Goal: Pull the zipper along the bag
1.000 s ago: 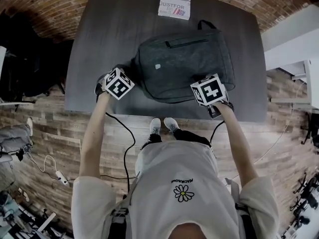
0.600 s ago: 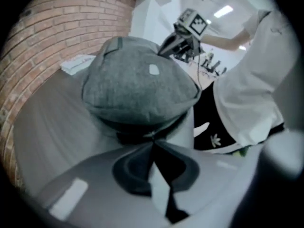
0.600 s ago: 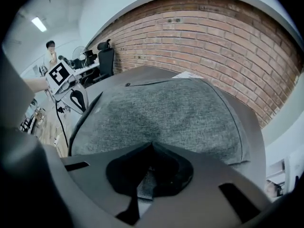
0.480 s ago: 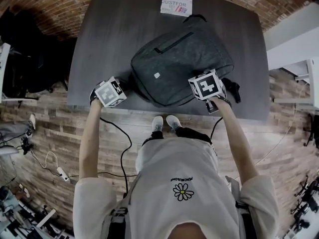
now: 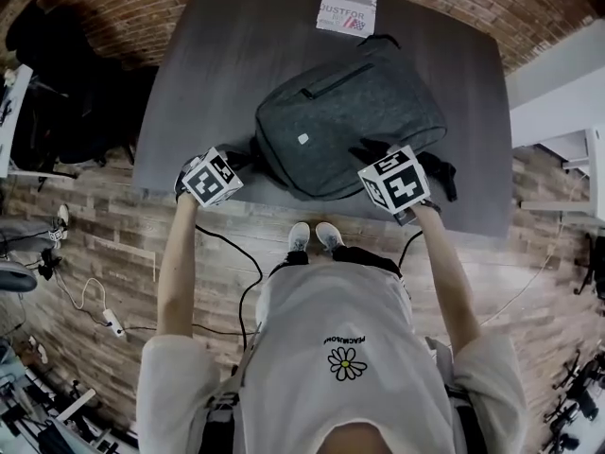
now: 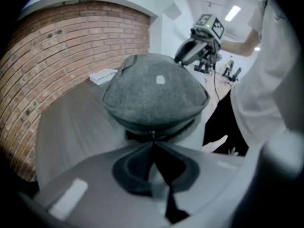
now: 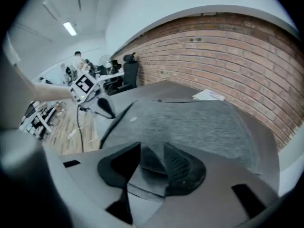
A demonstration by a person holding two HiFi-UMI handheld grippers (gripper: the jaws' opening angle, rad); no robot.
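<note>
Grey fabric backpack [image 5: 350,121] lay on the dark surface [image 5: 217,64]. The left gripper [image 6: 152,140] was pinched shut on what looked like the zipper pull [image 6: 152,135] at the backpack's edge, seemingly to draw it along. The right gripper [image 7: 152,152] had just been opening its jaws, with backpack fabric between them but unpressed, probably giving up a bracing hold.

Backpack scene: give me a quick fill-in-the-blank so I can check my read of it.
The left claw has its jaws ___ at the backpack's near edge.
The booklet lies between the backpack and the ___ wall.
The person's shoes are ___.
Missing: shut; brick; white.
</note>
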